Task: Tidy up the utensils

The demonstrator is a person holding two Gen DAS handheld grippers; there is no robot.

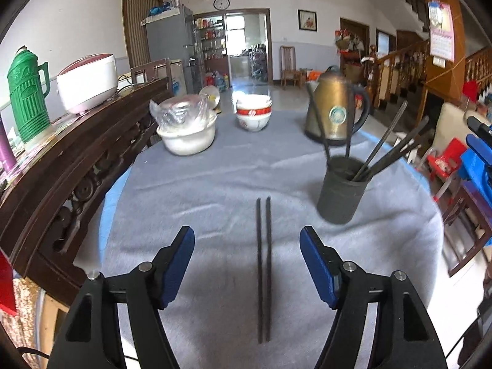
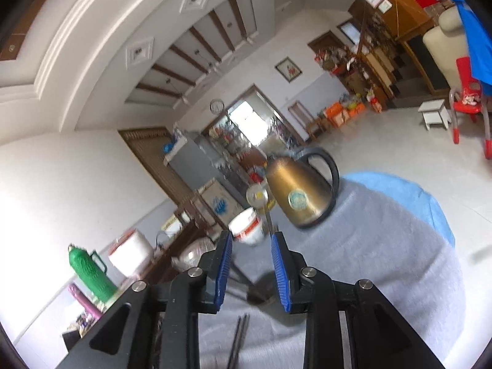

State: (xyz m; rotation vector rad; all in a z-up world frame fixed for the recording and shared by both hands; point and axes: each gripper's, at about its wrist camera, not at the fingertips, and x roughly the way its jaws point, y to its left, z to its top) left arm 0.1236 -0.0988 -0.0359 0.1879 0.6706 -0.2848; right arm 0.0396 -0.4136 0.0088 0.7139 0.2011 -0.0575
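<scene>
- Two dark chopsticks point(image 1: 263, 269) lie side by side on the grey cloth point(image 1: 200, 190), between the fingers of the left gripper point(image 1: 247, 264) and running straight ahead of them, untouched by either pad.
- Ahead and to the right of those fingers stands a dark holder point(image 1: 343, 190) with more chopsticks leaning out of it.
- Farther ahead sit a brass kettle point(image 1: 333, 107), a red-banded white bowl point(image 1: 253, 117) and a white pot covered in plastic point(image 1: 186, 126).
- The cloth covers a round table; a carved wooden sideboard point(image 1: 77, 166) to the left carries a green flask point(image 1: 27, 98) and a rice cooker point(image 1: 87, 83).
- The left gripper's jaws stand wide apart, holding nothing.
- The right gripper point(image 2: 250, 267) is tilted, jaws narrowly parted and empty; the kettle is ahead of its fingers.
</scene>
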